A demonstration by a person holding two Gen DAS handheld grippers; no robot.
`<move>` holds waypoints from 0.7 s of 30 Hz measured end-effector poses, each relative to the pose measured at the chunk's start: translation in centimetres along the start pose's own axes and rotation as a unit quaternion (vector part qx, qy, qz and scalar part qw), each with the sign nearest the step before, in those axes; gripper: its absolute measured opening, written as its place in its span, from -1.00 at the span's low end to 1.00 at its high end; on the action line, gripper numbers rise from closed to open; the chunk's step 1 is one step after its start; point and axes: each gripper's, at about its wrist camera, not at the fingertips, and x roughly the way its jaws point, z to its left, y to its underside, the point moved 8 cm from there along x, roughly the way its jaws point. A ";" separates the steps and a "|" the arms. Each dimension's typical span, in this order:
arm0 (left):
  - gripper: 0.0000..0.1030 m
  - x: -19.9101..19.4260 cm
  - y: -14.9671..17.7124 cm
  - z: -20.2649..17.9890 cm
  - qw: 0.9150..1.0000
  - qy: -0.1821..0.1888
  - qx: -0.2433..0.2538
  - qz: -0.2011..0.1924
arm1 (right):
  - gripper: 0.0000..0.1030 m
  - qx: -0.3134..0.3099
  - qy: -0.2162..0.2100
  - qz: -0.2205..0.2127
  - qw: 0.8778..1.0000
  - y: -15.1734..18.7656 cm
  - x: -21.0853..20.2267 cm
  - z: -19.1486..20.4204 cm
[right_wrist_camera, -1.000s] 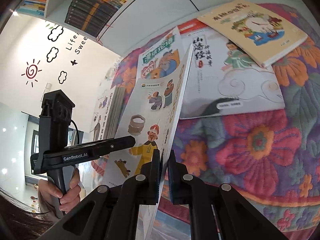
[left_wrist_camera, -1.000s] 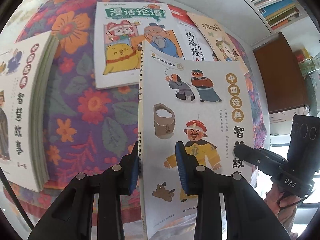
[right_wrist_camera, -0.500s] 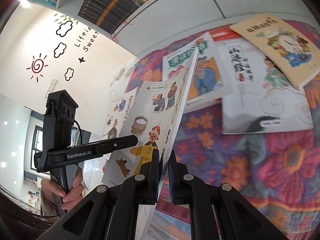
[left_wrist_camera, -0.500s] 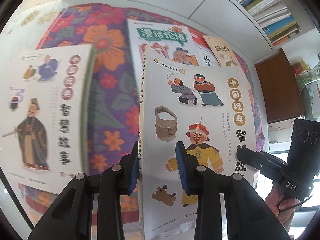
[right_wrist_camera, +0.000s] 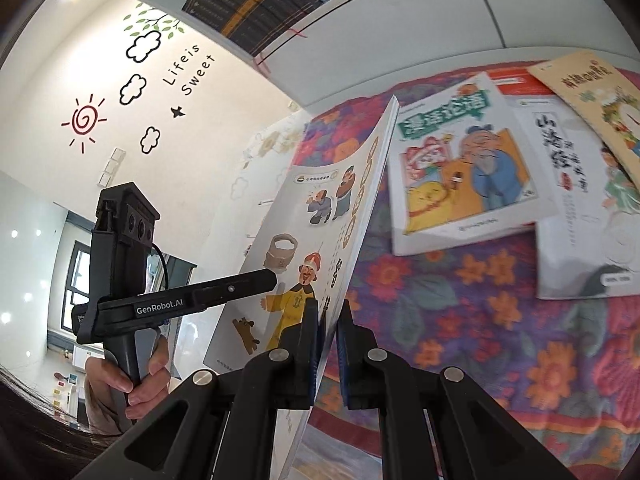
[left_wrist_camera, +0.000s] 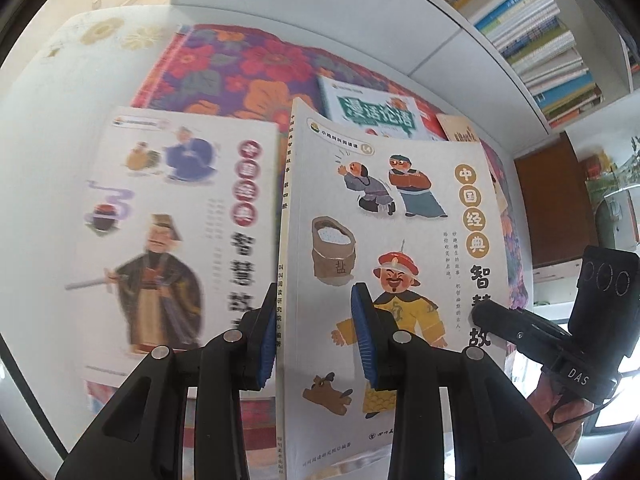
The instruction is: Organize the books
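Left wrist: left gripper (left_wrist_camera: 316, 332) jaws spread wide, straddling the spine edge of the raised book (left_wrist_camera: 392, 240), not clamping it. Right wrist: right gripper (right_wrist_camera: 329, 344) pinches that book's opposite edge, holding it tilted above the floral quilt (right_wrist_camera: 500, 320). Other books lie flat nearby, incl. green-title book (right_wrist_camera: 460, 164).

Two close wrist views, shared book (left_wrist_camera: 392, 264)
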 end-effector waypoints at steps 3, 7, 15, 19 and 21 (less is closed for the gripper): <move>-0.42 -0.8 -0.4 1.4 1.000 -0.004 -0.003 -0.006 | -0.85 -0.005 -0.003 0.002 1.000 -0.3 1.2 1.3; -0.42 -1.6 -0.9 3.3 1.000 -0.007 -0.008 -0.011 | -0.84 -0.009 -0.007 0.003 1.000 -0.6 2.8 2.8; -0.39 -2.9 -2.1 6.5 1.000 -0.015 -0.014 -0.021 | -0.84 -0.018 -0.009 0.009 1.000 -1.4 5.4 5.3; -0.39 -3.3 -2.3 7.9 0.999 -0.023 -0.018 -0.027 | -0.83 -0.022 -0.009 0.020 1.000 -1.4 6.9 6.1; -0.39 -3.5 -2.4 8.7 0.999 -0.021 -0.025 -0.029 | -0.82 -0.024 -0.009 0.025 0.999 -1.4 7.6 6.5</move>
